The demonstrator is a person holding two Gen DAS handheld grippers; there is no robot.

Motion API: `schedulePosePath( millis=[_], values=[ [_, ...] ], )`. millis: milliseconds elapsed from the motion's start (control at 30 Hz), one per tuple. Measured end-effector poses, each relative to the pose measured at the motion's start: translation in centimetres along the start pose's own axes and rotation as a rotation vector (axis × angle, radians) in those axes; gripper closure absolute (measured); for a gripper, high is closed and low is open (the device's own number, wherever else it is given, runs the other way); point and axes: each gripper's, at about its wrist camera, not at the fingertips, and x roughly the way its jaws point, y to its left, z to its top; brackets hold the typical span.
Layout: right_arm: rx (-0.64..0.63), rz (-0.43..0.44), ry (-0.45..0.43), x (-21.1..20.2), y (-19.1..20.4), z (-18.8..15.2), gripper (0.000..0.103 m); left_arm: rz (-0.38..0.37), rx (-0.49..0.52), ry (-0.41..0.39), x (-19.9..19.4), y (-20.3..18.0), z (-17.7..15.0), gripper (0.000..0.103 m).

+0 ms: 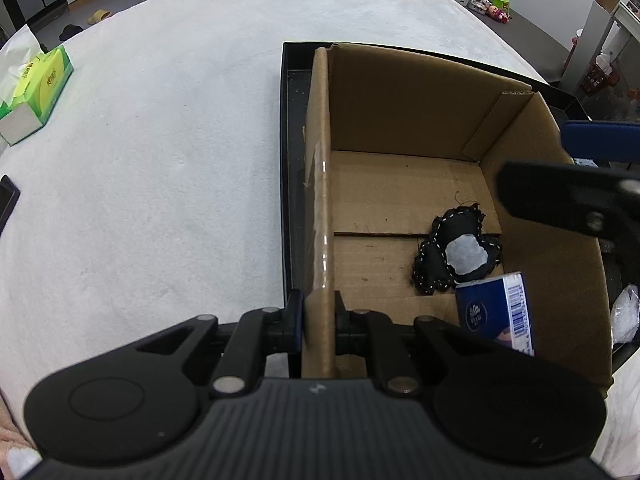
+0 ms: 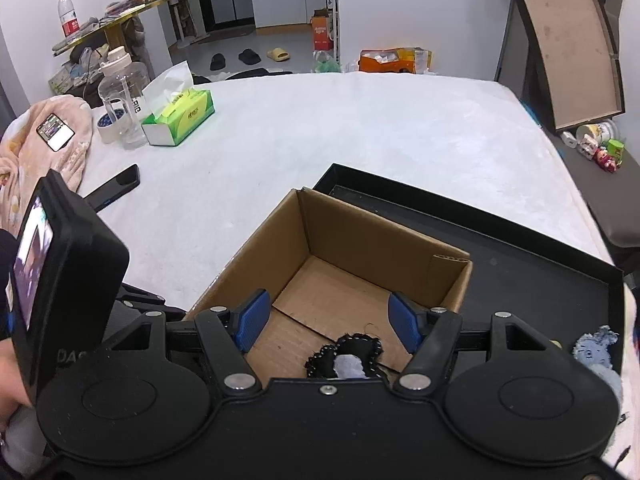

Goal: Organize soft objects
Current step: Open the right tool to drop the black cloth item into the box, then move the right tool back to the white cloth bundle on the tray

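White fuzzy surface (image 2: 360, 128) carries a black tray (image 2: 520, 248) with a cardboard box (image 2: 360, 240) in it. Left gripper (image 1: 318, 320) jaws pinch the box's wall. Right gripper (image 2: 326, 320) jaws spread, empty, above the box. Black stitched soft toy (image 1: 456, 254) lies on the box floor beside a blue tissue pack (image 1: 496, 312). Green tissue box (image 2: 180, 114), water jug (image 2: 124, 96), slippers (image 2: 278, 55) on the floor behind.
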Motion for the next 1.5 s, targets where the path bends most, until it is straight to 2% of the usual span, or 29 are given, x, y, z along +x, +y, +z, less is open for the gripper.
schedulePosePath(
  millis=[733, 1500],
  values=[
    [0.082, -0.087, -0.007, -4.4, -4.5, -4.7, 0.038, 0.015, 0.024, -0.008, -0.1, -0.4, -0.1, 0.092],
    [0.158, -0.155, 0.044, -5.7, -8.2, -10.8, 0.038, 0.036, 0.027, -0.019, -0.3, -1.0, -0.4, 0.092]
  ],
)
